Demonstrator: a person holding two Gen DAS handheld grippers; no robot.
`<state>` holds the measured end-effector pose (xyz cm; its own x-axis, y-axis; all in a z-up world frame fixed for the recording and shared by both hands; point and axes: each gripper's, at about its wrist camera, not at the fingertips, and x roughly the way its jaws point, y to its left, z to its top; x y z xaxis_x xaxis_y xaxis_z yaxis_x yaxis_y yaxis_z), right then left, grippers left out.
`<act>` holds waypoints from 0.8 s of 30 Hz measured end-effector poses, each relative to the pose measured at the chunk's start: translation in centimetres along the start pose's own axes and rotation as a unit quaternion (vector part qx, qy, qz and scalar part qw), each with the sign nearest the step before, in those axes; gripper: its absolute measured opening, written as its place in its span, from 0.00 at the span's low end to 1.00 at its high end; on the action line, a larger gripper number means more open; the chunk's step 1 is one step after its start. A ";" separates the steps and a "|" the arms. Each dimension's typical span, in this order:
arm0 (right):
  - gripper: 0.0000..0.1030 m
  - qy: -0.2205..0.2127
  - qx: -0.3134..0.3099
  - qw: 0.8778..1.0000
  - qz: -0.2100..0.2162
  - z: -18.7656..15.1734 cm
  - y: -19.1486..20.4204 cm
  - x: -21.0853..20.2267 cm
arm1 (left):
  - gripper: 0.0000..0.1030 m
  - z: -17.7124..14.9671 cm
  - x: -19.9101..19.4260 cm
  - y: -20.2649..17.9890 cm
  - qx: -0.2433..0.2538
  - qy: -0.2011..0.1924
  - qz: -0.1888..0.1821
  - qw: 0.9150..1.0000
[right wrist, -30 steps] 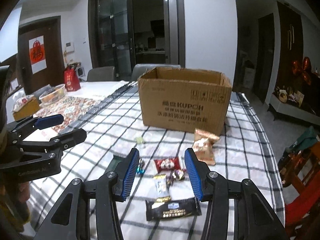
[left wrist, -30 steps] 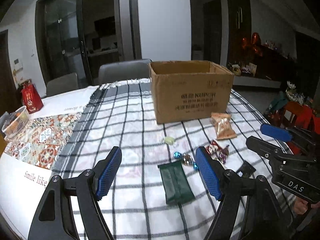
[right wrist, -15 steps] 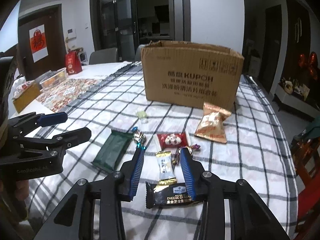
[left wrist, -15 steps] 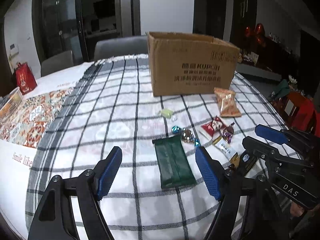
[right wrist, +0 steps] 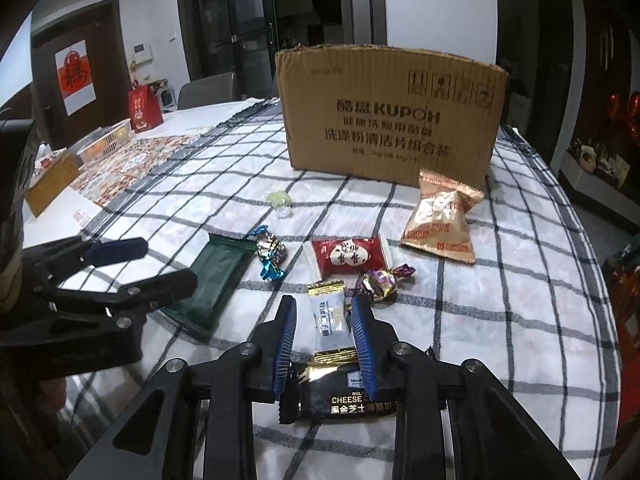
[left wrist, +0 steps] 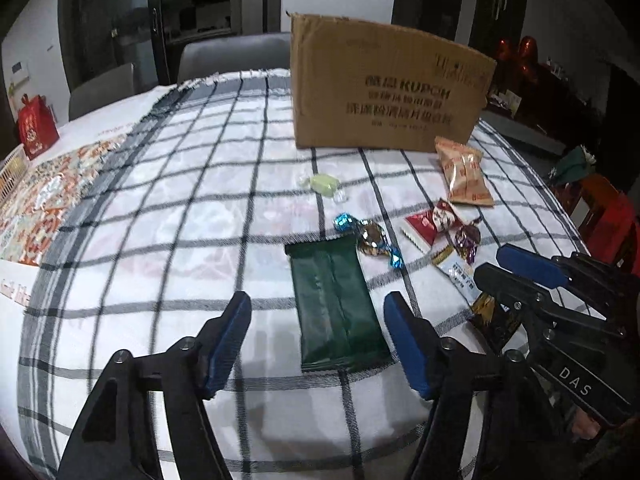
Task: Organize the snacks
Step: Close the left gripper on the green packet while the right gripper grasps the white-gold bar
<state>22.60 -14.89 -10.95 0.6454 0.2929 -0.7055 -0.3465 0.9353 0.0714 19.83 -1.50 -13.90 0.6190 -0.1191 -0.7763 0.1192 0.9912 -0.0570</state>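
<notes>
On the checked tablecloth a dark green packet [left wrist: 332,300] lies flat between the blue pads of my left gripper [left wrist: 318,320]. Its jaws are closing and stand clear of the packet on both sides. My right gripper [right wrist: 325,320] straddles a small white and gold sachet [right wrist: 328,316]; its jaws are closing, with a thin gap still showing at the pads. A black cheese cracker packet [right wrist: 348,396] lies under that gripper. Farther off lie a red packet [right wrist: 348,254], a purple candy [right wrist: 380,282], a blue-gold candy [right wrist: 272,252] and an orange biscuit bag [right wrist: 440,216].
An open cardboard box [right wrist: 388,120] stands behind the snacks. A pale green candy [right wrist: 280,200] lies in front of it. A red gift bag [right wrist: 144,108], a basket [right wrist: 104,144] and a yellow box [right wrist: 52,184] sit at the far left. Grey chairs [left wrist: 232,56] stand behind the table.
Both grippers have sunk toward the table and tilted down. The right jaws have narrowed around the white sachet. The left jaws have narrowed a little over the green packet.
</notes>
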 end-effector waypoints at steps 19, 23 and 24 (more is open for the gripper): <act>0.25 0.036 0.006 0.999 0.012 -0.3 -0.6 2.8 | 0.59 0.6 3.2 -0.1 -0.018 0.029 -0.004 0.999; 0.23 0.040 0.007 0.999 0.012 -0.3 -0.6 3.1 | 0.56 0.8 3.3 -0.1 -0.018 0.026 -0.003 1.000; 0.23 0.040 0.008 0.999 0.012 -0.3 -0.7 3.1 | 0.55 0.8 3.4 -0.1 -0.018 0.025 -0.004 1.000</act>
<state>24.64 -14.71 -13.45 0.5807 0.3001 -0.7568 -0.3502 0.9313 0.1006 22.52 -2.05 -15.99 0.5780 -0.1244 -0.8065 0.0952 0.9918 -0.0848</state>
